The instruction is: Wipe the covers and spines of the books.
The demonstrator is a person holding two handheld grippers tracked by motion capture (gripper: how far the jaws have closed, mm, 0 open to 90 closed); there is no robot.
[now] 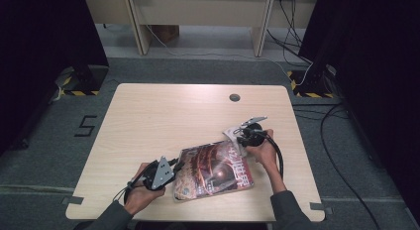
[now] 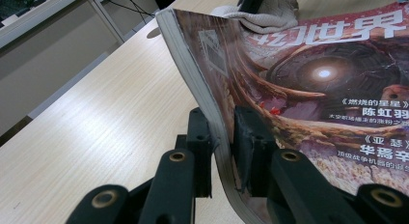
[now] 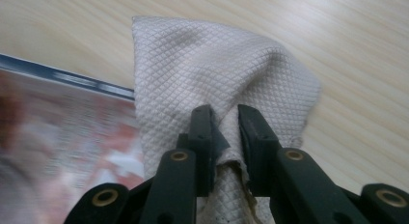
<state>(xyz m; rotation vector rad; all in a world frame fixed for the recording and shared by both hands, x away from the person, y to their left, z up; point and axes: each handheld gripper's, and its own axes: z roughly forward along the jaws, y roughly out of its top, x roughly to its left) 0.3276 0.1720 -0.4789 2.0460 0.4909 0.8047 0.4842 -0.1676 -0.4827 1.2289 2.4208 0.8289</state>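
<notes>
A magazine (image 1: 214, 170) with a reddish cover and white Chinese lettering lies near the table's front edge. My left gripper (image 1: 176, 165) is shut on its left edge, and in the left gripper view the magazine (image 2: 308, 84) runs between the two black jaws, its pages bent and lifted. My right gripper (image 1: 238, 137) is shut on a white quilted cloth (image 1: 233, 133) at the magazine's far right corner. The right gripper view has the cloth (image 3: 207, 74) bunched between the jaws, draped partly over the magazine's (image 3: 58, 137) edge and partly on the wood.
The light wooden table (image 1: 163, 116) has a round cable hole (image 1: 235, 97) near its back edge. Black cables (image 1: 341, 141) trail over the grey floor at the right. Desk legs (image 1: 141, 27) stand beyond the table.
</notes>
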